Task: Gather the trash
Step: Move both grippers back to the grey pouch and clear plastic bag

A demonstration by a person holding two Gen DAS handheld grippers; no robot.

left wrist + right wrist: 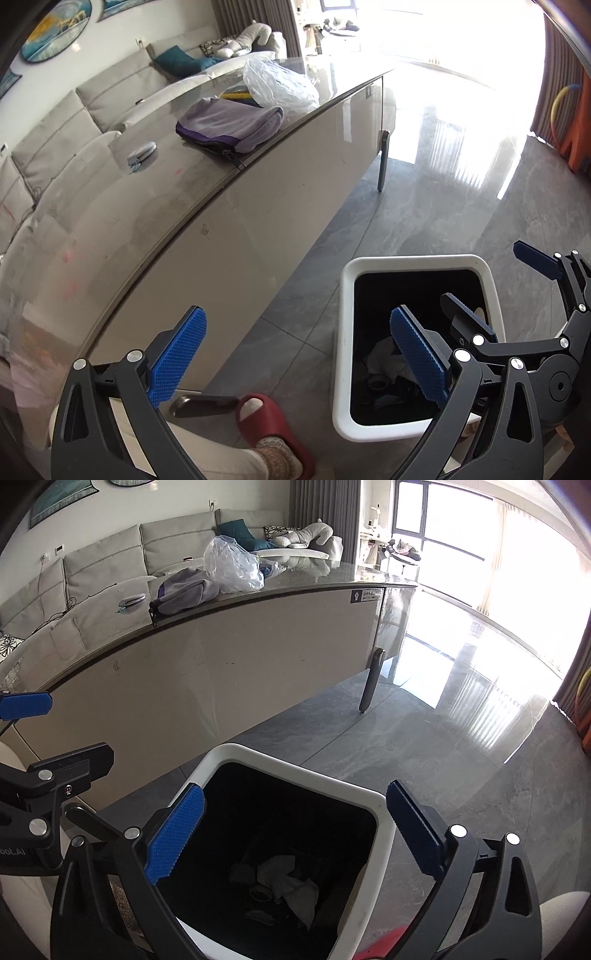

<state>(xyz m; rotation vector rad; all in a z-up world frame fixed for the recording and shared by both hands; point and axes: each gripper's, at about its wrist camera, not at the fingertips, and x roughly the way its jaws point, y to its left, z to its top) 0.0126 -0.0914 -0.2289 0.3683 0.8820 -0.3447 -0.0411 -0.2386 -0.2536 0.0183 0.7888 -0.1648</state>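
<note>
A white-rimmed trash bin with a black liner stands on the floor beside the table; it also shows in the right wrist view. Crumpled white paper and small scraps lie at its bottom. My left gripper is open and empty, left of and above the bin. My right gripper is open and empty, directly over the bin's opening; it also shows in the left wrist view. A crumpled clear plastic bag lies on the table top, also seen in the right wrist view.
A long glossy table runs along the left. On it lie a grey-purple zip pouch and a small blue-grey item. A grey sofa stands behind. A person's red slipper is near the bin. The tiled floor stretches right.
</note>
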